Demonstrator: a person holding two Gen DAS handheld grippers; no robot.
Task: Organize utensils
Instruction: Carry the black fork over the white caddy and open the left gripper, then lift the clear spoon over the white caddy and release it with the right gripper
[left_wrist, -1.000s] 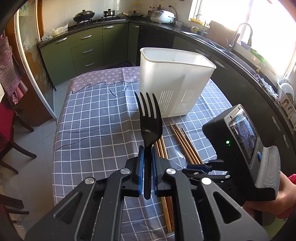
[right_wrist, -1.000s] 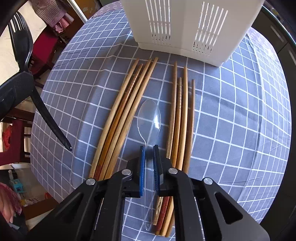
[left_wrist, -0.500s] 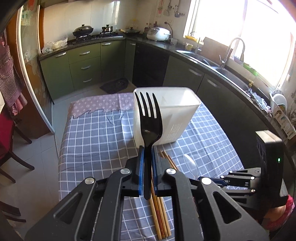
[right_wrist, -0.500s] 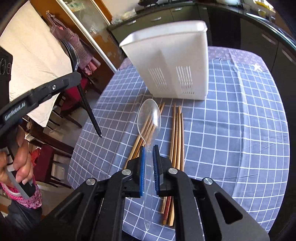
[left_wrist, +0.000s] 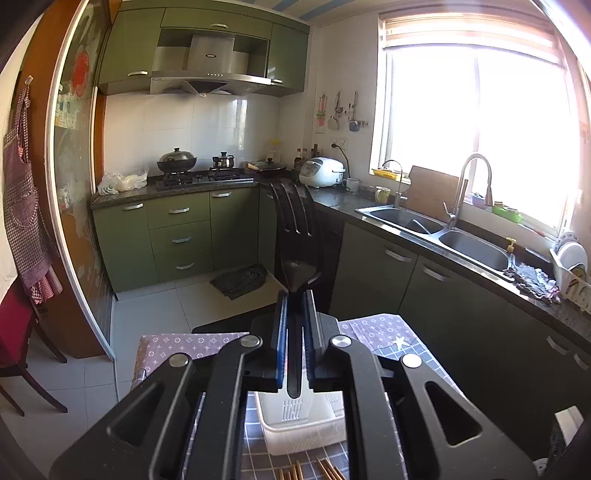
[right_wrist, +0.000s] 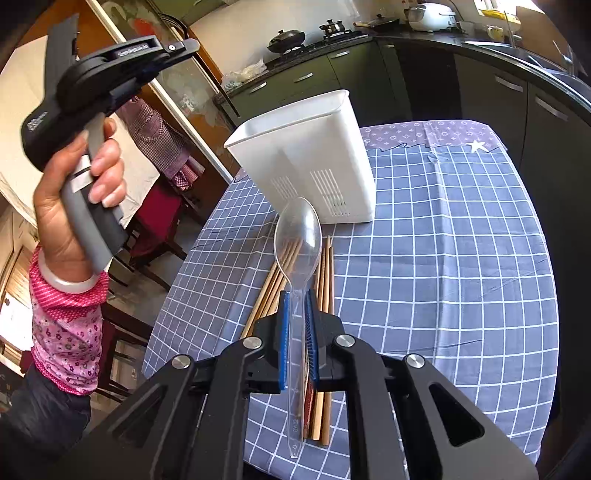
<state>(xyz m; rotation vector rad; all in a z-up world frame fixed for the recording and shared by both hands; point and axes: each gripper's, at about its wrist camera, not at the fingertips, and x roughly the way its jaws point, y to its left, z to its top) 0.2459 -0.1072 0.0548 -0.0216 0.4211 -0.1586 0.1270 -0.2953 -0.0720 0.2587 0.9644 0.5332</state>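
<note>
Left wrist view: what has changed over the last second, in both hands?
Both grippers rose from the table. The left gripper lifted the black plastic fork above the white slotted plastic bin; the right gripper raised the clear plastic spoon. Unchanged: both grips, the bin, the wooden chopsticks on the checked tablecloth.

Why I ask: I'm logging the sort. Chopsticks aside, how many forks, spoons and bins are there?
Fork: 1, black, in the left gripper
Spoon: 1, clear, in the right gripper
Bin: 1, white
Total: 3
</note>
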